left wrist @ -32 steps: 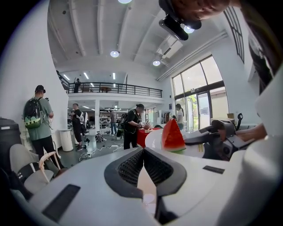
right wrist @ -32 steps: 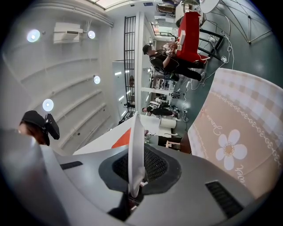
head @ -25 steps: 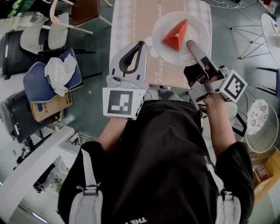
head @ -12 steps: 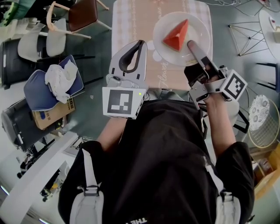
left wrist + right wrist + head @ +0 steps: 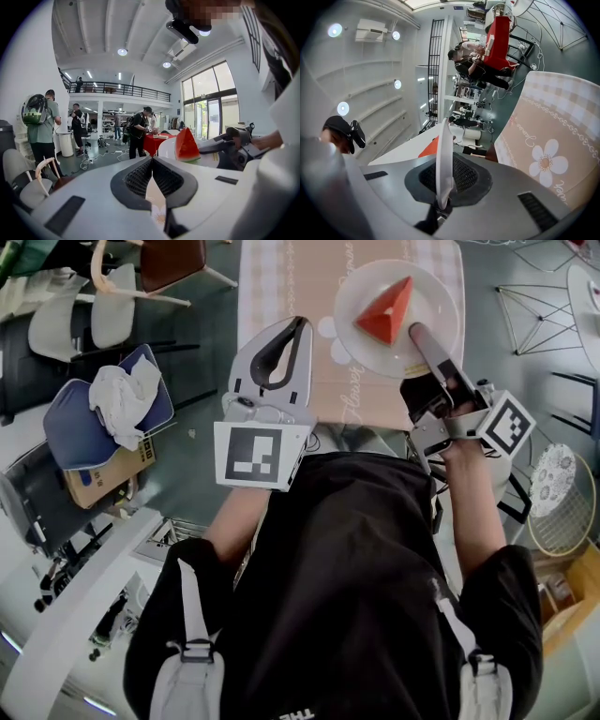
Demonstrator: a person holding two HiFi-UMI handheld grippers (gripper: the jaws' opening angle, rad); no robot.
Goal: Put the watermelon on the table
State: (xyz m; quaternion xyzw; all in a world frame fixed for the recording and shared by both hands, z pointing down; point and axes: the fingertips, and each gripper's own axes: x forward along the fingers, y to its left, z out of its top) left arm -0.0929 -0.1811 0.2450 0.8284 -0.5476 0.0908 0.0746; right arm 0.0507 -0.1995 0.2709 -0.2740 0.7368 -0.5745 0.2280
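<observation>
A wedge of watermelon (image 5: 386, 310) stands with its point up on a white plate (image 5: 441, 292). The plate is over the right near part of the bench (image 5: 281, 277), which is covered with a beige flower-print cloth (image 5: 543, 159). Whether the plate rests on the cloth or is held just above it, I cannot tell.

The right claw (image 5: 415, 331) pinches the plate's near rim. In the right gripper view the plate (image 5: 444, 136) stands edge-on between the pressed pads, with a sliver of red watermelon (image 5: 429, 147) behind it.

The left claw (image 5: 300, 324) hangs over the bench's left near edge, apart from the plate. Its jaws are pressed together at the tips, with nothing between them. Past them, the left gripper view shows the watermelon (image 5: 186, 145) just to the right.
</observation>
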